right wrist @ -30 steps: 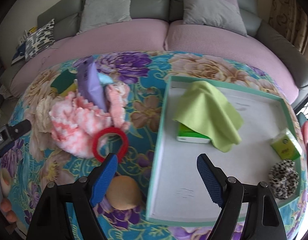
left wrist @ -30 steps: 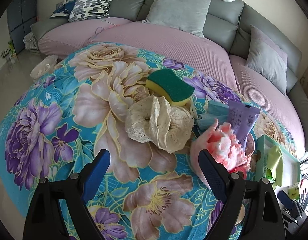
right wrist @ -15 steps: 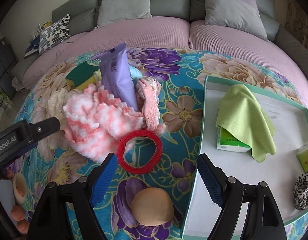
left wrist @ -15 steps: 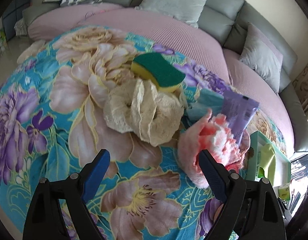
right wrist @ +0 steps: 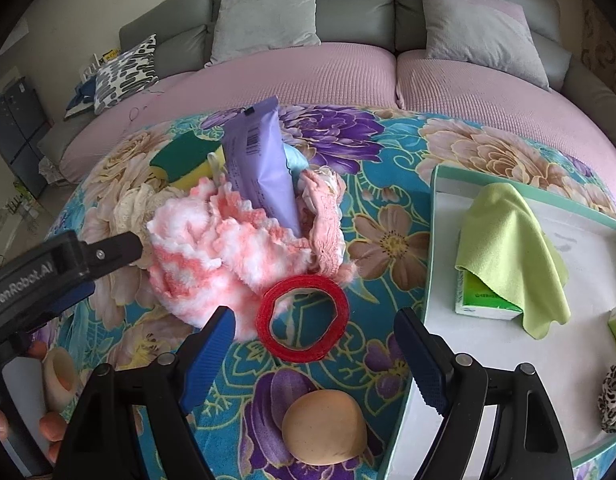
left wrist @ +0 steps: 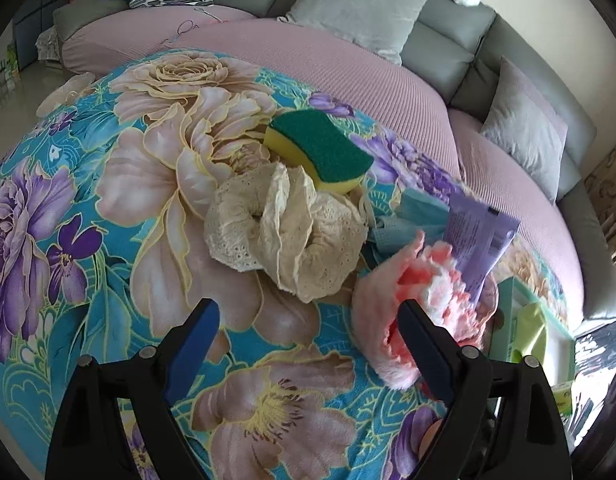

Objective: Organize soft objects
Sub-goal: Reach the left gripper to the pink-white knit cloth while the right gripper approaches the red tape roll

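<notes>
- On the floral blanket [left wrist: 108, 184] covering the table, the soft objects are lying in one cluster, with a sofa [right wrist: 308, 72] standing behind.
- The left gripper [left wrist: 308, 320] is hovering over the blanket; its jaws are opening, and nothing is sitting between them.
- The cream lace scrunchie [left wrist: 284, 228] is lying just beyond the left gripper, touching the green-and-yellow sponge [left wrist: 319, 152] behind it.
- The pink-and-white fluffy cloth [right wrist: 220, 248] is sitting just beside the left gripper's right finger, with a purple tube [right wrist: 260, 168] leaning on it.
- The right gripper [right wrist: 315, 332] is hovering with its jaws standing wide apart, gripping nothing.
- The red ring [right wrist: 304, 316] is lying flat on the blanket between and just beyond the right gripper's fingertips, touching the fluffy cloth.
- The tan round sponge [right wrist: 323, 428] is resting on the blanket below the ring, near the tray's edge.
- The tray [right wrist: 431, 240] is holding a green cloth [right wrist: 507, 240] draped over a tissue pack [right wrist: 483, 300], and a leopard scrunchie [right wrist: 613, 396] near its right rim.
</notes>
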Available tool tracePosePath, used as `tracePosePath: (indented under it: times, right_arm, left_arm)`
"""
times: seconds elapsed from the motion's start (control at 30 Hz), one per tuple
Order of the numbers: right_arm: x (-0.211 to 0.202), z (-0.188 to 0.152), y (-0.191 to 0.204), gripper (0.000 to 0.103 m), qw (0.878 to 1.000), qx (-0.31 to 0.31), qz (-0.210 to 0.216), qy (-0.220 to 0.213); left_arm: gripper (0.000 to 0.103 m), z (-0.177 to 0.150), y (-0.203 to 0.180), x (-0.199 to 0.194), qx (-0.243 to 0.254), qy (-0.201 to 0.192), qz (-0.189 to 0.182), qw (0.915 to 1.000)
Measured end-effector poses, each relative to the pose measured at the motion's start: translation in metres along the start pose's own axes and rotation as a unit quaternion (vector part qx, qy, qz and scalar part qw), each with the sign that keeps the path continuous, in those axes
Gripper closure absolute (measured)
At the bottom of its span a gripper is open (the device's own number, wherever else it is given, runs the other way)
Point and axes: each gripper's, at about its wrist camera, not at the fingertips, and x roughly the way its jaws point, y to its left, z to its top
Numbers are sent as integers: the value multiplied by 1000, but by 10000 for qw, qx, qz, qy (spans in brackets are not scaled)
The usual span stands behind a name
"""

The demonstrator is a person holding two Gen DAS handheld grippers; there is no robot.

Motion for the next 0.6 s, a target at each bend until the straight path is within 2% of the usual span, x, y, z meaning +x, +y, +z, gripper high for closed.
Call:
tracePosePath:
  times: [0.2,0.4,0.6]
  right_arm:
    - [9,0,-1,19,9999,46,102,63]
    - [16,0,-2,19,9996,96,240,112]
    - [23,0,-7,24,9991,202,340,174]
  left_arm:
    - [3,1,-1,-3,-124,-99,-216,9996]
    - [3,0,-10,-3,35,-52,-440,9990]
    - [3,-4,-24,6,420,141,-333,9985]
